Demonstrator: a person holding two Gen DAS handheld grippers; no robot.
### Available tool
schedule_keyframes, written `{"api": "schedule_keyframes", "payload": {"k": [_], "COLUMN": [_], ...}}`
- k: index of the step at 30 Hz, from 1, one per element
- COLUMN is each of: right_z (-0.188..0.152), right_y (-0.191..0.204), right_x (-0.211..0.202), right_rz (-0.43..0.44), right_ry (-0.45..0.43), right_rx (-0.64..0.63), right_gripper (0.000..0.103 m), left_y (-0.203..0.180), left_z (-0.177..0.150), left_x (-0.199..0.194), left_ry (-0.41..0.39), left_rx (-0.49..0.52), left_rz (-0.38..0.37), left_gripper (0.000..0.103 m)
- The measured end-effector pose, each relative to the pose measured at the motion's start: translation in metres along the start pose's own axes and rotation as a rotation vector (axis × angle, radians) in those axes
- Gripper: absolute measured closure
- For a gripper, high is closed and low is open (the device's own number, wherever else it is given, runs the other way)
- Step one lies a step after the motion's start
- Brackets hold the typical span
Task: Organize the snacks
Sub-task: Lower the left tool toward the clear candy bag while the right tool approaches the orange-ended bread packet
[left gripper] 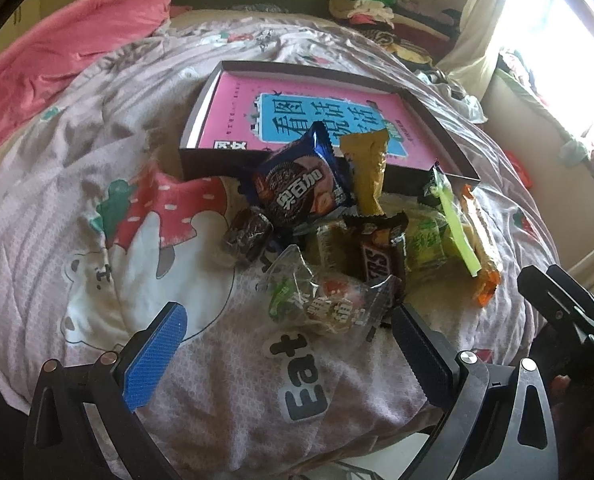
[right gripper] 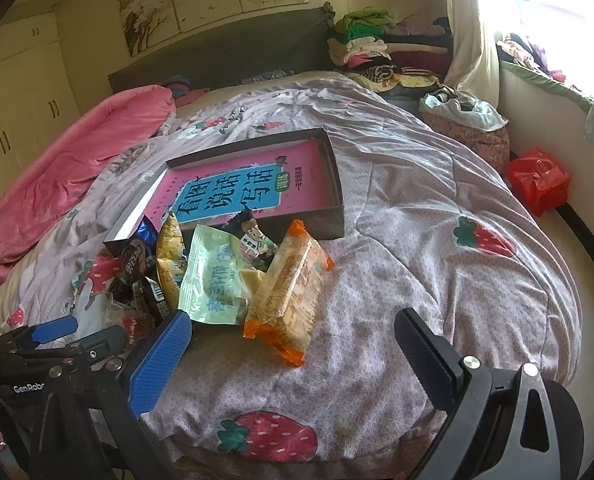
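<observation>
A pile of wrapped snacks lies on the quilt in front of a shallow dark box (left gripper: 437, 120) (right gripper: 333, 168) with a pink book inside. In the left wrist view I see a blue cookie pack (left gripper: 301, 188), a gold wrapper (left gripper: 367, 168), a Snickers bar (left gripper: 379, 260), a clear candy bag (left gripper: 325, 300) and an orange-ended biscuit pack (left gripper: 481, 236). My left gripper (left gripper: 289, 336) is open and empty, just short of the clear bag. My right gripper (right gripper: 293, 344) is open and empty, just short of the orange biscuit pack (right gripper: 289, 292), beside a pale green pack (right gripper: 209, 280).
The quilt (right gripper: 437, 240) covers the bed. A pink duvet (right gripper: 65, 168) lies at the far left. Folded clothes (right gripper: 369, 44) are stacked by the headboard. A red bag (right gripper: 539, 180) sits on the floor at the right. The other gripper (left gripper: 565, 312) shows at the left wrist view's right edge.
</observation>
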State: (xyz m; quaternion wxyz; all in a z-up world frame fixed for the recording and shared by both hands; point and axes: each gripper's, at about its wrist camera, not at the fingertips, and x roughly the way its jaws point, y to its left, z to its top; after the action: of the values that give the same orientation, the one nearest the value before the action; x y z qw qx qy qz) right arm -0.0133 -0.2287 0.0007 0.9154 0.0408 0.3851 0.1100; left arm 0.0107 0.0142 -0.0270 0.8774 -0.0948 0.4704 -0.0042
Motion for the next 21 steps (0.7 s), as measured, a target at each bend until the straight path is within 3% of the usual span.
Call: {"api": "schedule_keyframes", "payload": {"k": [9,21], "right_z": [0.002,0.017], "right_y": [-0.003,-0.019], "right_x": [0.013,0.037], "right_rz": [0.006,-0.005], "right_ry": [0.044,0.079], "right_rx": [0.019,0.072], "right_gripper": [0.000,0.001], "left_y": [0.004,-0.003], "left_z": [-0.001,0.001], "left_x": [0.012,0.016], "left_ry": [0.019,0.007], "left_rx": [0.014,0.067], "left_rz": [-0.037,-0.063], "left_gripper": [0.001,0.010]}}
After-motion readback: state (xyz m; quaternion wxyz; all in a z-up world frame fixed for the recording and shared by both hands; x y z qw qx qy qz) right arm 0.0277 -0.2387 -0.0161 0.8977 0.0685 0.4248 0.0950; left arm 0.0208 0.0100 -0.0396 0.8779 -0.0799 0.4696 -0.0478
